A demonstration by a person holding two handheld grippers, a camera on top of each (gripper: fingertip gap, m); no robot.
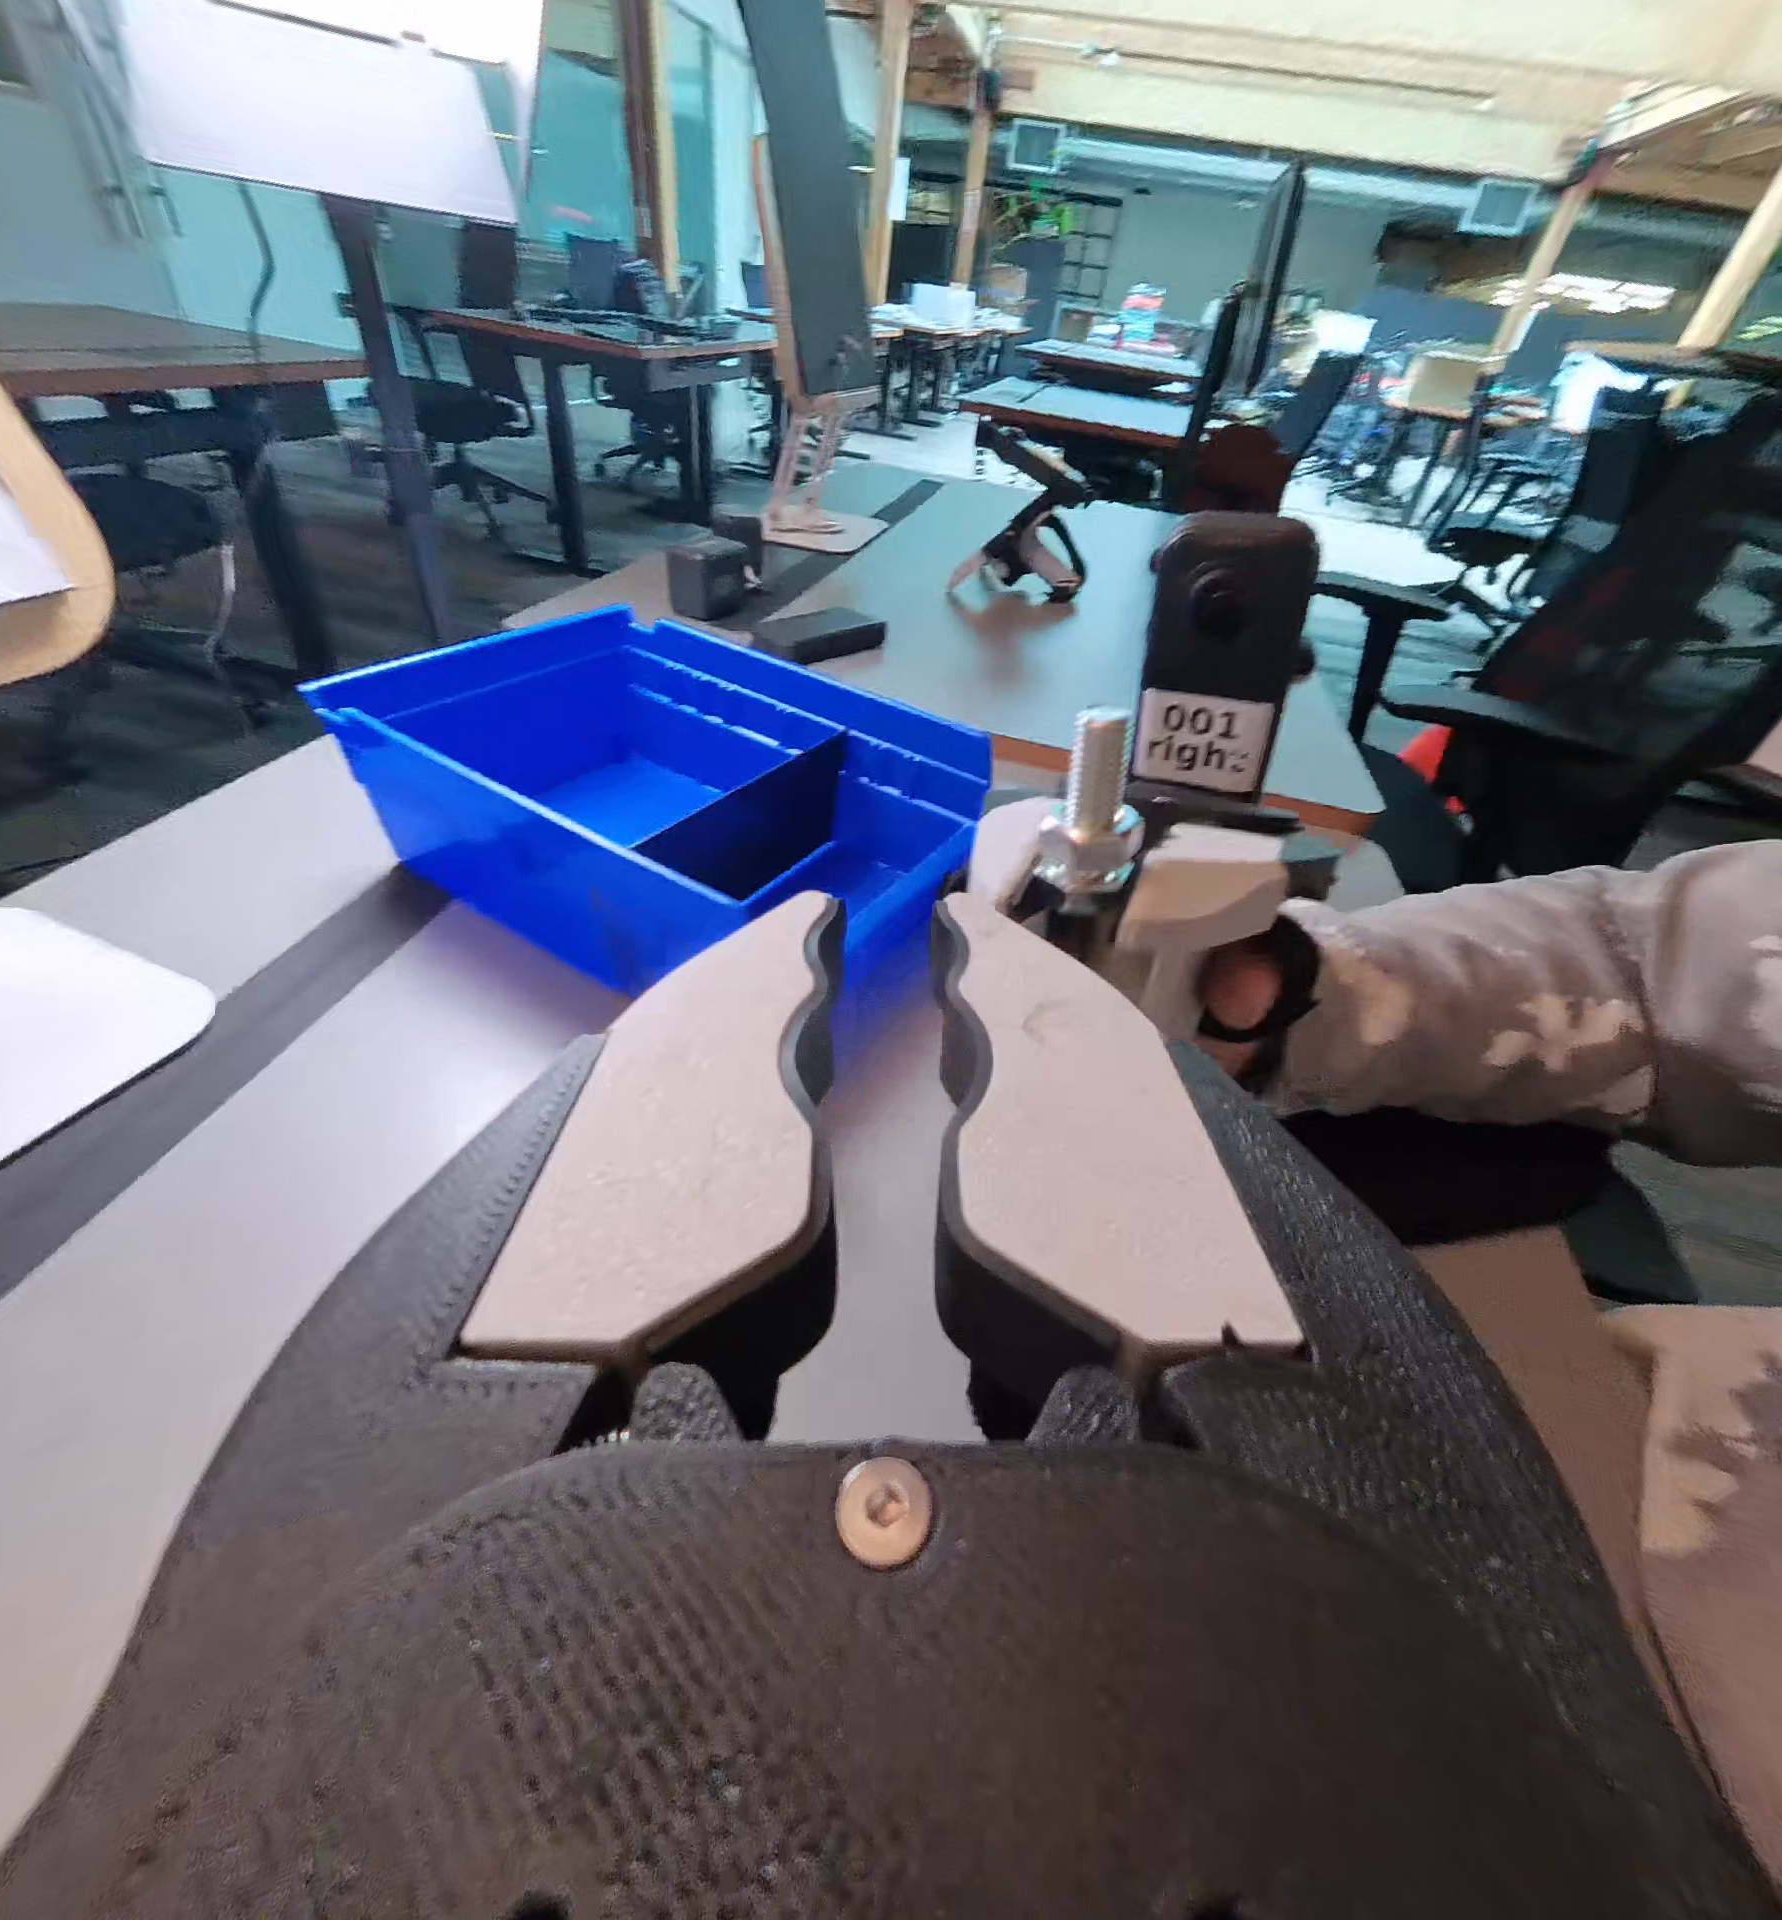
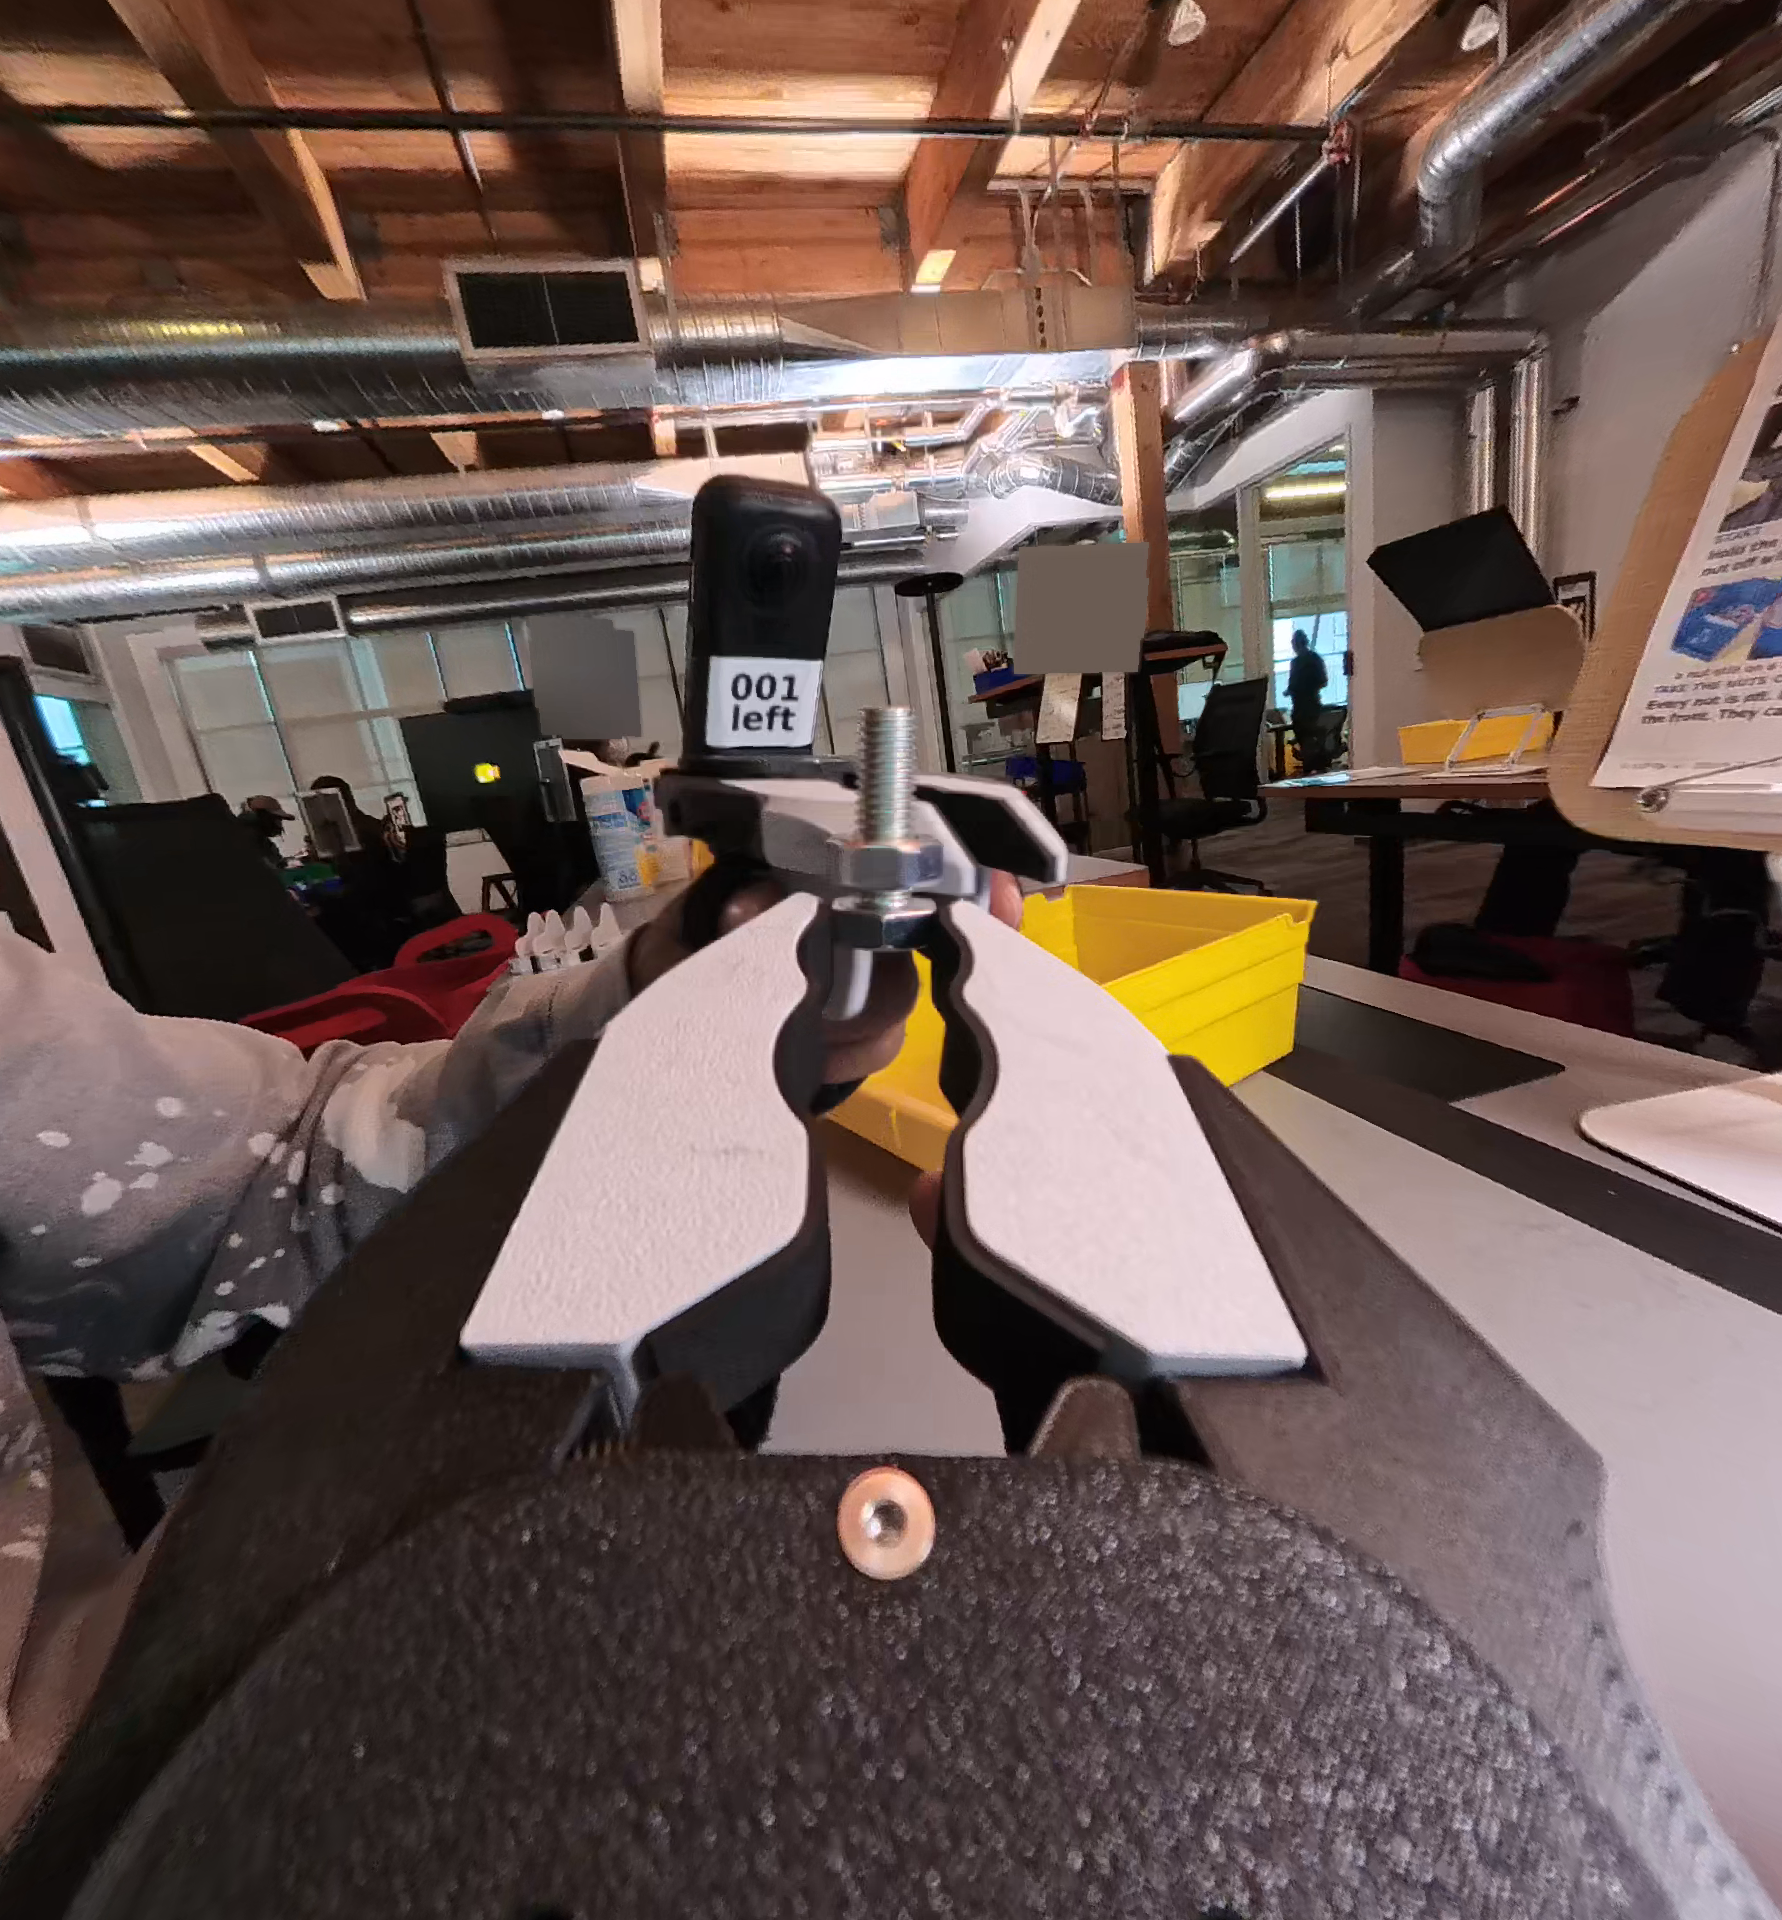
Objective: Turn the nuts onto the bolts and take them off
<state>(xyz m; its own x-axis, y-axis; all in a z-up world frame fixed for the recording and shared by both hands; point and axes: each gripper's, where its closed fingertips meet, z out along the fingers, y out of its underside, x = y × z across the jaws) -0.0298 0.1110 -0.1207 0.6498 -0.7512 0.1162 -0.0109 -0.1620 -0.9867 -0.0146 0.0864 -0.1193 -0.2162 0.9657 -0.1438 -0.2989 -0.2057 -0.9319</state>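
Right then, looking along the right gripper (image 2: 882, 925): clamped tight on the hex head of the bolt (image 2: 887, 758), threaded shank pointing straight up above the fingertips. Sitting low on that thread, just above the head, the nut (image 2: 882, 862), plain silver like the bolt.

Over to the left gripper (image 1: 887, 914): parted by a narrow gap and carrying nothing, with only blue plastic showing between the tips. Hovering above the grey table (image 1: 243, 1299), just beside the bolt, with the bolt and nut off to the right of its tips in the left wrist view. From the right wrist view, seen facing back with its fingers either side of the nut and a little behind it; can't tell whether touching the nut or not.

Behind the left gripper's tips, resting on the table, a blue bin (image 1: 513, 831) split by a dark divider (image 1: 752, 821). Across on the other side, past the right gripper, a yellow bin (image 2: 1219, 987), also on the table.

Wrapped round the right gripper's handle, a hand (image 1: 1245, 987) coming out of a pale, speckled sleeve (image 1: 1489, 997). Perched on top of each gripper, a black camera with a white label. Off at the table's edge, the white base of a stand (image 2: 1718, 1153) carrying a clipboard of printed sheets (image 2: 1739, 582).
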